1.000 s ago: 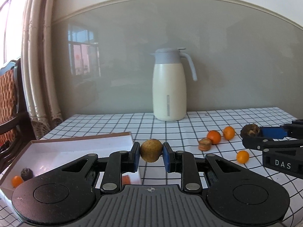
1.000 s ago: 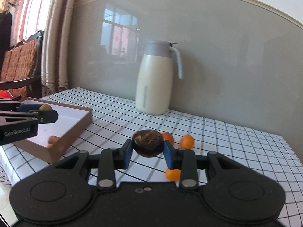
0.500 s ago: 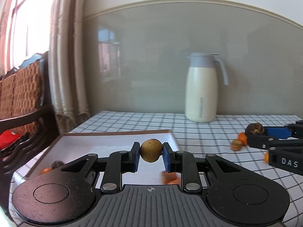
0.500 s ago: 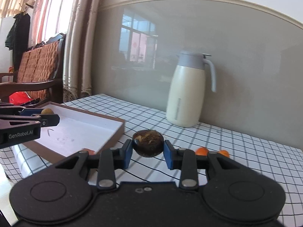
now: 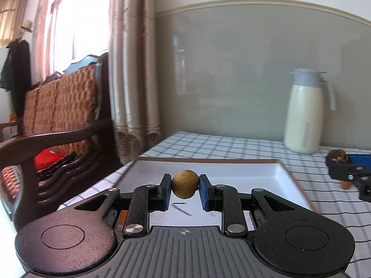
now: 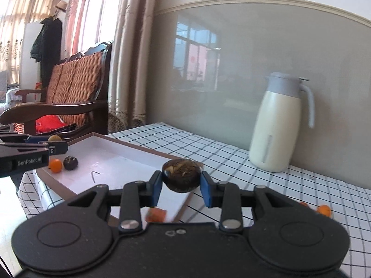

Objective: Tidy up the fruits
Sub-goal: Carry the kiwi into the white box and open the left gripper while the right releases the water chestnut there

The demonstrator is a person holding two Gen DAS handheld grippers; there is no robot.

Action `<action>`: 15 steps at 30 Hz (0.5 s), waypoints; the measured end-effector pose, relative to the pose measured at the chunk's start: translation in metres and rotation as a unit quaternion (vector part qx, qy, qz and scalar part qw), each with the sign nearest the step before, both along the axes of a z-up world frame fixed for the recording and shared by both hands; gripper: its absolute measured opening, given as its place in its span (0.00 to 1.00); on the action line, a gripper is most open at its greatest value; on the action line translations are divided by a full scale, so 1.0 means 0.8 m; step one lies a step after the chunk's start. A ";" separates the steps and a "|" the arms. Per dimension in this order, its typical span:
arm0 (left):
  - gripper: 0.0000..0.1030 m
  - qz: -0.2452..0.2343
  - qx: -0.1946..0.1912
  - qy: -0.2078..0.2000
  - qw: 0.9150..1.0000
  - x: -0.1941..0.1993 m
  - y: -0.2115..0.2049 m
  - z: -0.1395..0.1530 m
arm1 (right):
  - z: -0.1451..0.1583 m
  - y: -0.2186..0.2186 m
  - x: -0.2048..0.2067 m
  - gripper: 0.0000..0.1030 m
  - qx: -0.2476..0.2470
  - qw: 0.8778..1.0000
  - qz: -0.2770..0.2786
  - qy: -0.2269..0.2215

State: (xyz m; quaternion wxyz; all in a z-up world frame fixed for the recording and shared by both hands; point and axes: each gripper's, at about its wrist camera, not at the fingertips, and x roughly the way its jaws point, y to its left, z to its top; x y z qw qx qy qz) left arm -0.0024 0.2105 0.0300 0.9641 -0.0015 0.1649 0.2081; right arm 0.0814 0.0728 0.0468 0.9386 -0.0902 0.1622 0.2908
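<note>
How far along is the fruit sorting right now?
Done: a small orange fruit and a dark fruit lie in the white tray. In hand: left tongs grip a tan fruit, right tongs a dark brown one. Left: orange fruit on the checked cloth.

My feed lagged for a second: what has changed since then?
Both grippers swung left toward the white tray. The left gripper now holds its tan fruit over the tray; the right gripper brings its dark fruit to the tray's corner. Both grips unchanged; nothing released.
</note>
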 end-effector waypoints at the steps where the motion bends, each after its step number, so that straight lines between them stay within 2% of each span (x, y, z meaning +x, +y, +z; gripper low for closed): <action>1: 0.25 0.005 -0.002 0.001 1.000 0.002 0.007 -0.001 | -0.001 0.006 0.003 0.26 -0.002 1.000 0.003 0.003; 15: 0.25 0.063 -0.013 0.022 0.998 0.024 0.072 -0.023 | -0.019 0.047 0.065 0.26 0.000 0.999 0.011 0.037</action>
